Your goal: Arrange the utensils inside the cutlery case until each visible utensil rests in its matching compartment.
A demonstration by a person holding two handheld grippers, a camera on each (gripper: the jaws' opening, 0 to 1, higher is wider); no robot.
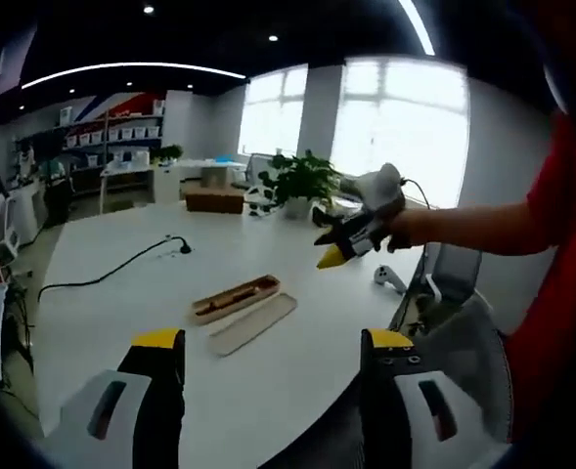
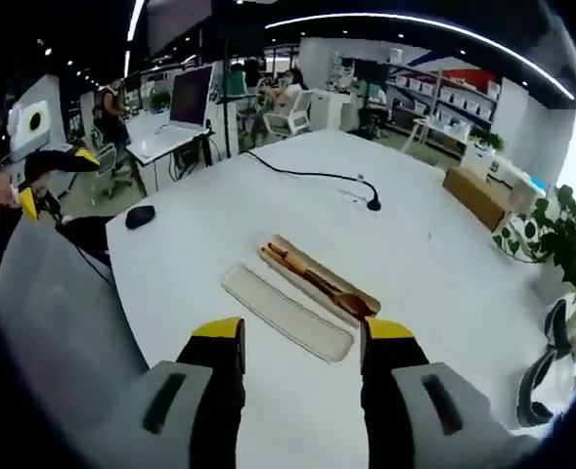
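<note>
An open wooden cutlery case (image 1: 236, 297) lies on the white table (image 1: 111, 313), with wooden utensils lying lengthwise inside it. Its pale lid (image 1: 252, 323) rests flat beside it on the near side. My left gripper (image 1: 273, 342) hovers open and empty over the table's near edge, short of the lid. A hand holds the right gripper (image 1: 334, 252) in the air to the right of the case. From the right gripper view, the case (image 2: 317, 277) holds a wooden spoon (image 2: 352, 304), and the lid (image 2: 288, 313) lies just ahead of my open right gripper (image 2: 302, 332). The left gripper (image 2: 53, 181) shows at far left.
A black cable (image 1: 111, 269) ends at a small stand (image 2: 372, 203) beyond the case. A dark mouse (image 2: 139, 215) lies near the left table edge. A potted plant (image 1: 302, 181), a brown box (image 1: 214, 200) and a white headset (image 2: 552, 366) sit farther off. Chairs ring the table.
</note>
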